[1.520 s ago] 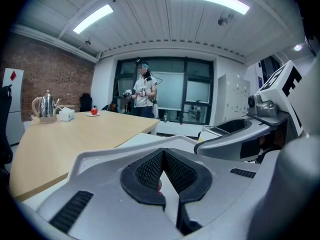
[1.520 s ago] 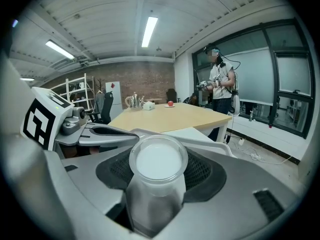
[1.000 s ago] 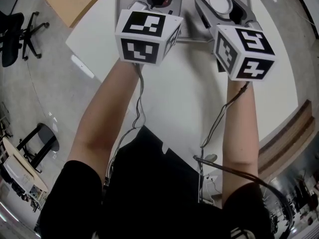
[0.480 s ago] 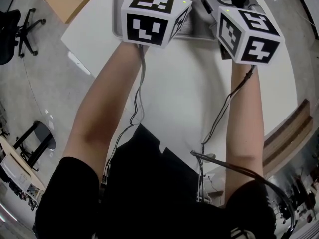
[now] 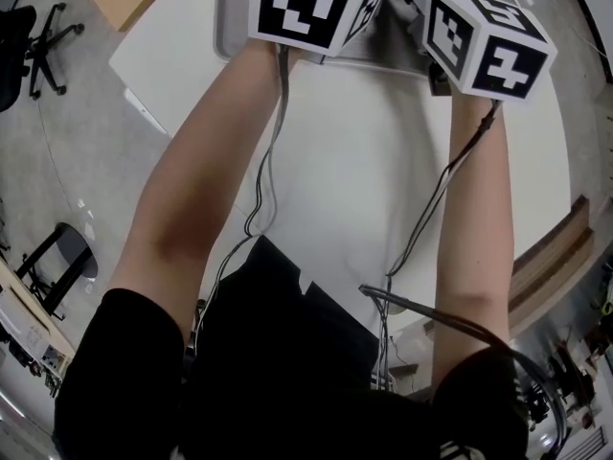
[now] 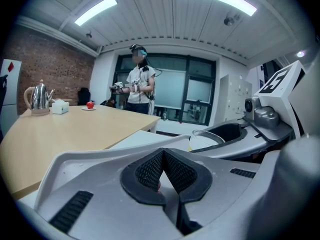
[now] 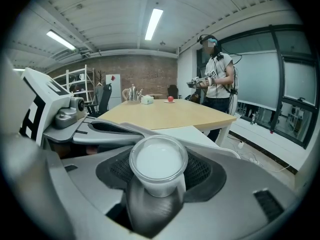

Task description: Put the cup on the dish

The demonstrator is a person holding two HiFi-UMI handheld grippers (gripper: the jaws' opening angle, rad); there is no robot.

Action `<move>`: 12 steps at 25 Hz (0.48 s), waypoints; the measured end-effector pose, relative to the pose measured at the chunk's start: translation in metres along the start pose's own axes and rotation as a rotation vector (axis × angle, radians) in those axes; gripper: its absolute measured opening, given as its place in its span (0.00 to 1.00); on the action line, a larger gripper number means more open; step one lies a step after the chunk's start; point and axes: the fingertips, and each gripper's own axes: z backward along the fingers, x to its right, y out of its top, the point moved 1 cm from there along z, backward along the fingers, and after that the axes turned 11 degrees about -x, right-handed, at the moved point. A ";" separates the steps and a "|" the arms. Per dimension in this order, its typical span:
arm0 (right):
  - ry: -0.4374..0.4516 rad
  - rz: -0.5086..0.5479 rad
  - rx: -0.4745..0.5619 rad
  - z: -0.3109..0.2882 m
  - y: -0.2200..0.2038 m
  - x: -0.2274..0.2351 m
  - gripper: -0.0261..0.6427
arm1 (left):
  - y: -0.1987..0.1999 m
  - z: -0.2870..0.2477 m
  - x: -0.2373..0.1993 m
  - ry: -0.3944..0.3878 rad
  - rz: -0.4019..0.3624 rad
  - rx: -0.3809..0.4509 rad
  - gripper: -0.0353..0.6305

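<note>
In the right gripper view a clear plastic cup [image 7: 158, 160] with a whitish inside stands upright between the black pads, and my right gripper [image 7: 159, 173] is shut on it. The left gripper view catches the same cup's rim [image 6: 207, 136], off to the right. My left gripper [image 6: 162, 159] has its pads pressed together; a sliver of something red [image 6: 159, 186], the dish as far as I can tell, shows between them. The head view holds only the two marker cubes, left [image 5: 311, 8] and right [image 5: 488, 46]. Both pairs of jaws lie beyond its top edge.
A grey tray [image 5: 235, 29] sits at the far side of the white table [image 5: 383, 180]. Beyond it stands a wooden table [image 6: 65, 129] with a kettle [image 6: 39, 98], a tissue box [image 6: 60, 106] and a red apple [image 6: 90, 104]. A person [image 6: 140, 86] stands behind it.
Both grippers have moved forward over the tray, away from me. Their jaws and the cup have slid out past the top edge of the head view.
</note>
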 end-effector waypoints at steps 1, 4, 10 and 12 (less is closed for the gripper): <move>-0.003 0.001 0.000 0.001 0.000 0.000 0.44 | -0.001 -0.001 0.000 0.000 0.005 0.000 0.05; -0.010 0.004 0.009 0.002 0.000 0.000 0.44 | 0.000 -0.001 0.000 0.004 0.009 0.007 0.05; -0.013 -0.034 0.038 0.000 -0.003 0.006 0.44 | -0.002 -0.001 -0.002 0.011 0.011 0.000 0.05; -0.028 -0.031 0.040 -0.001 -0.003 0.010 0.44 | -0.002 -0.001 -0.004 0.018 0.012 0.000 0.05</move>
